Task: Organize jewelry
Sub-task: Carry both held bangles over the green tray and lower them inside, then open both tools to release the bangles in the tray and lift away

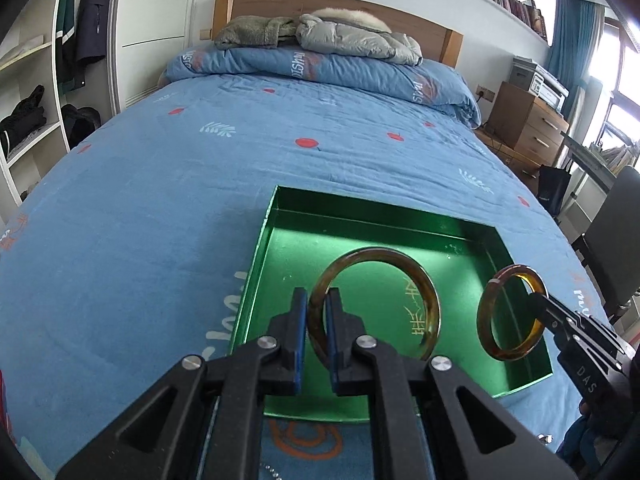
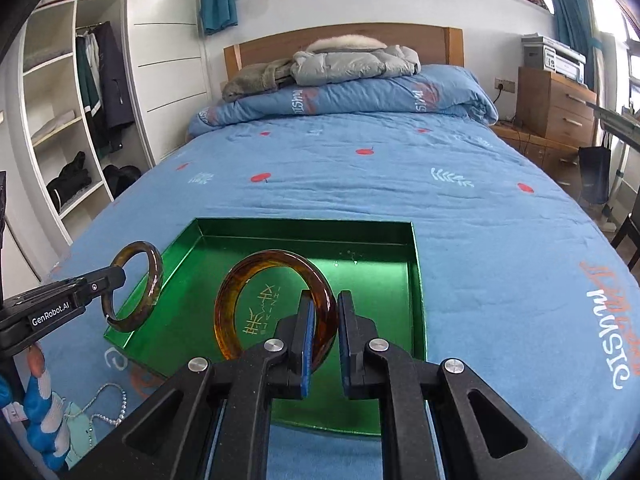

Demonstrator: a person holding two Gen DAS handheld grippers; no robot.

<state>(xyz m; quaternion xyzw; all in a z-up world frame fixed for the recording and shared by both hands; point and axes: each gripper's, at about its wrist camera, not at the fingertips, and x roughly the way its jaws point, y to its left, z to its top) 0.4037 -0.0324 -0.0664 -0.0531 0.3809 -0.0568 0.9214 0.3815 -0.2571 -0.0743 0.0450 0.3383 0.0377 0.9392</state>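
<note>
two amber bangles hang upright over the shallow green tray (image 1: pixel 280 216) that lies on the blue bedspread (image 1: pixel 160 200) near the bed's foot edge. the left gripper (image 1: pixel 317 304) is clamped on the rim of the left bangle (image 1: pixel 400 258) above the tray's left part, and the right gripper (image 2: pixel 325 308) pinches the right bangle (image 2: pixel 240 276) above the tray's right part. a silver chain necklace (image 2: pixel 108 404) lies on the bedspread just beside the tray's near left corner.

Left tongs (image 1: pixel 317 320): black angular linkage arms, silver round screws, blue pads; side marked "GenRobot.AI". Right tongs (image 2: pixel 325 324): same black build, silver screws, blue pads; "DAS" lettering on side.
</note>
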